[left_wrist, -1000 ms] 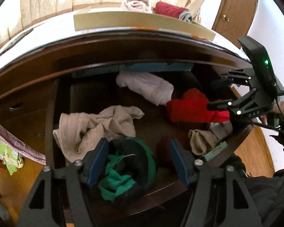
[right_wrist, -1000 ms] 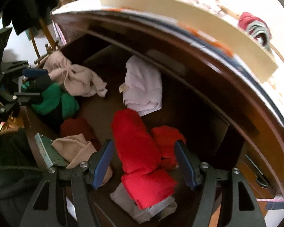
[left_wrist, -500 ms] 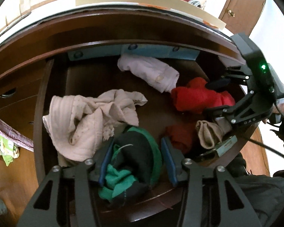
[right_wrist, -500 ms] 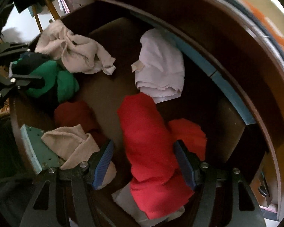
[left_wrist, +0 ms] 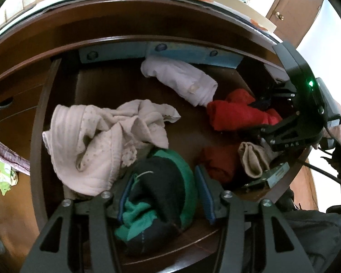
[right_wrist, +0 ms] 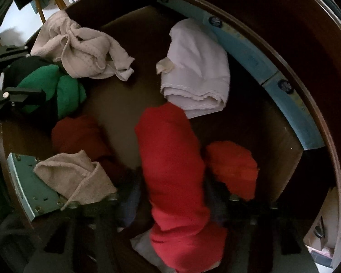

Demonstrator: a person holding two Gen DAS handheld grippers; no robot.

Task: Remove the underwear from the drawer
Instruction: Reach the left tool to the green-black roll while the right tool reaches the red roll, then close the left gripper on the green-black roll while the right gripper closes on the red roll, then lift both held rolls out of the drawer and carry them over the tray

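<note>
drawer [left_wrist: 56,104] — mixed underwear | left claw [left_wrist: 162,194] clamped on green-black bundle [left_wrist: 163,182] | right claw [right_wrist: 170,207] astride red roll [right_wrist: 175,170] — grip unclear

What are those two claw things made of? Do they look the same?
Both seem alike. The left gripper has a black angular frame with silver bolts and blue ribbed pads inside its fingers. The right gripper, seen from the left camera, is also black, with a green light, white lettering and a black cable trailing off.

Wooden drawer [left_wrist: 56,86] (underwear [left_wrist: 97,141] inside)
</note>
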